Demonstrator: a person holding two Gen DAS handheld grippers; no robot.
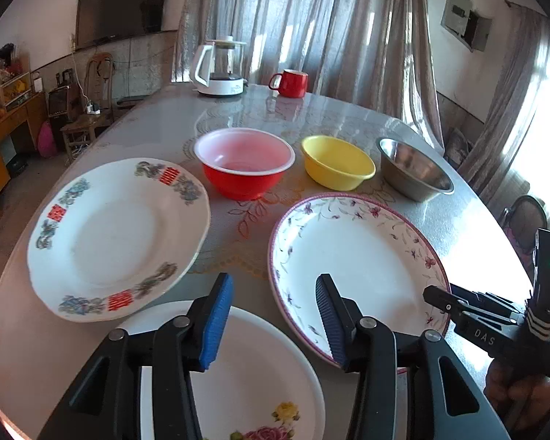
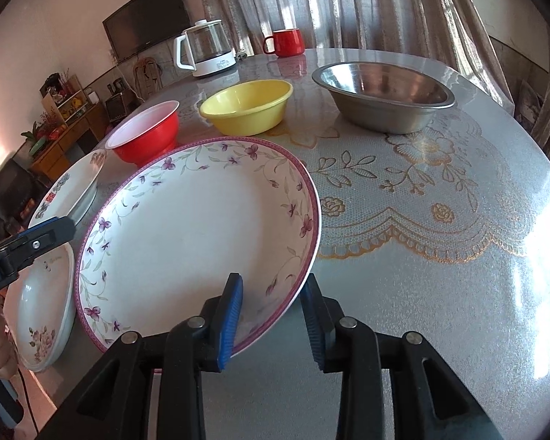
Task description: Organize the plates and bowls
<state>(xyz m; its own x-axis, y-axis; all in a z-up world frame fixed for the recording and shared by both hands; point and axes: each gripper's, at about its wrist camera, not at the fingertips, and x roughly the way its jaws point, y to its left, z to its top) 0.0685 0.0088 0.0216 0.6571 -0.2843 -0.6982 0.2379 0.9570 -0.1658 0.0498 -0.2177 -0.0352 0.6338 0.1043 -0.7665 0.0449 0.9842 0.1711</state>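
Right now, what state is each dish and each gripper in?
Purple-flowered white plate: near rim between right gripper's fingers.
Red plastic bowl: upright, empty.
Yellow plastic bowl: upright, empty.
Steel bowl: upright, empty.
Left gripper: open, holding nothing.
Right gripper: open.

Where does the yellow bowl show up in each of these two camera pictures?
Left wrist view: the yellow bowl sits right of centre, upper middle, between the red bowl and the steel bowl.
Right wrist view: the yellow bowl sits left of centre, near the top, just beyond the purple-flowered plate.
Shared landmark: the red mug at the far edge of the table, beyond the bowl.
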